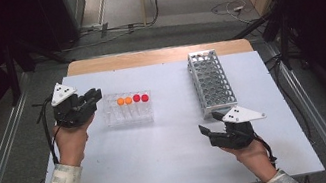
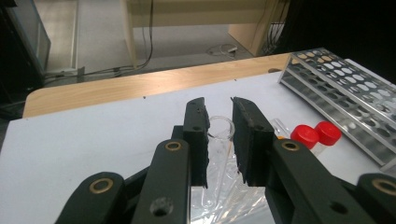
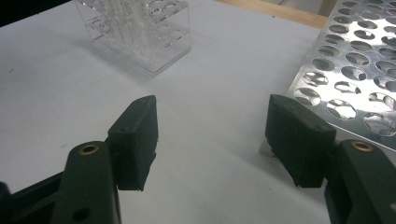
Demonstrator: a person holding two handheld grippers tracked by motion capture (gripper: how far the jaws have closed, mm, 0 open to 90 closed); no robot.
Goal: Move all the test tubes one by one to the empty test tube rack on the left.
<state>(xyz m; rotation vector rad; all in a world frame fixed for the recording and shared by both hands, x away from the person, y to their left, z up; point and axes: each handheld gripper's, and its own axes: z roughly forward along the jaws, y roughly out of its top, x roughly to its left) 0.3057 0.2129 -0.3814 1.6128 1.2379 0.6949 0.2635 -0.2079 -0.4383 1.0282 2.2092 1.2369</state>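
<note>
Left gripper [image 1: 92,97]: jaws drawn close, nothing pinched, just left of clear rack.
Clear rack [image 1: 130,118]: mid-table, bearing orange- and red-capped tubes [image 1: 132,99].
Right gripper [image 1: 212,122]: jaws spread, empty, touching the metal rack [image 1: 212,83]'s near end.

Clear tube [image 2: 220,135] partly hidden behind left gripper [image 2: 219,140] pads; can't tell if pads touch it. Metal rack [image 3: 355,70] cut off at top and right edges. Orange cap [image 2: 279,137] mostly hidden by jaw.
</note>
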